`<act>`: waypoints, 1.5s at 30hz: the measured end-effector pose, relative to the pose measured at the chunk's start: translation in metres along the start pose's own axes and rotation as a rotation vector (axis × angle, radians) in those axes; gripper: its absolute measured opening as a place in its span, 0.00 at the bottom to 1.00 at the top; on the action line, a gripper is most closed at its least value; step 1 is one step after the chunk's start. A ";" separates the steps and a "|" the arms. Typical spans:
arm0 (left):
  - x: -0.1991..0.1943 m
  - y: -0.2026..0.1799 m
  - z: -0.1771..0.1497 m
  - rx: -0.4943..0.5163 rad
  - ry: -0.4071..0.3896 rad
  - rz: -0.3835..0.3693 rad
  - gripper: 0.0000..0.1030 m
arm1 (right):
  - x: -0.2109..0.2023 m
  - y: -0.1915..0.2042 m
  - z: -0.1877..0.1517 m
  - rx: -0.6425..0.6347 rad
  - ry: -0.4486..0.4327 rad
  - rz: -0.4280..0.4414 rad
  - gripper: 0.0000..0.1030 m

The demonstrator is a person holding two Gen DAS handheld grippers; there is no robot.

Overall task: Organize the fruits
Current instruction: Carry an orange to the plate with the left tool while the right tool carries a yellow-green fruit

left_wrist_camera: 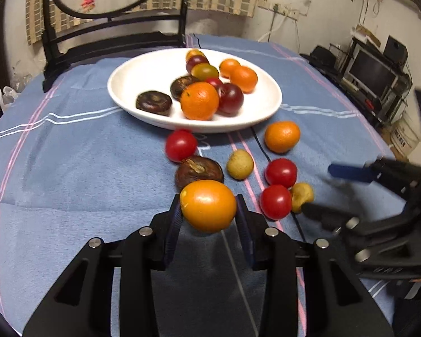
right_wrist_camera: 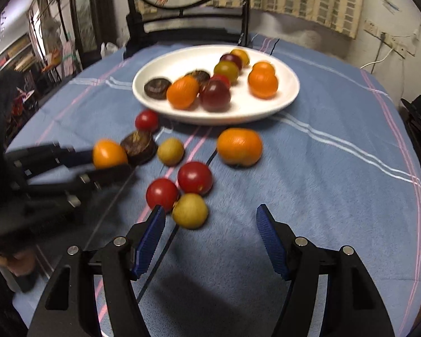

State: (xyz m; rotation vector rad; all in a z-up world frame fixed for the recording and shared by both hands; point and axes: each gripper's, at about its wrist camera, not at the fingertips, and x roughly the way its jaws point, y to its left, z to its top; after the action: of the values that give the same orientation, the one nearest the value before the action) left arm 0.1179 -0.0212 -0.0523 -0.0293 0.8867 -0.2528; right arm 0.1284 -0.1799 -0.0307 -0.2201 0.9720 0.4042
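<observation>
The left gripper (left_wrist_camera: pixel 209 210) squeezes a small orange fruit (left_wrist_camera: pixel 208 205) between its two pads, just on the near side of the white plate (left_wrist_camera: pixel 132 106) and right beside a dark brown fruit (left_wrist_camera: pixel 199 172) on the blue cloth (left_wrist_camera: pixel 70 168). The right gripper (right_wrist_camera: pixel 210 236) has its jaws wide apart with nothing in them, and a yellow-brown fruit (right_wrist_camera: pixel 190 210) lies just beside its left pad, near two red tomatoes (right_wrist_camera: pixel 179 186). Many fruits already sit in the plate, and a bigger orange (right_wrist_camera: pixel 239 147) rests on the cloth close to the plate's near rim.

Blue striped tablecloth (left_wrist_camera: pixel 70 168) — dark wooden chair (left_wrist_camera: pixel 112 28) behind, monitor (left_wrist_camera: pixel 373 73) aside
</observation>
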 end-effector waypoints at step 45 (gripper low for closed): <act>0.040 0.033 0.131 -0.026 -0.031 0.136 0.36 | 0.016 -0.051 0.118 0.265 -0.236 0.073 0.28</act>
State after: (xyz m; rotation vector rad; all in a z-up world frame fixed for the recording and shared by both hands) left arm 0.2497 -0.0084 -0.0036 0.0027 0.8572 -0.1135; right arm 0.2467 -0.1799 0.0210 0.1023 0.7921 0.3544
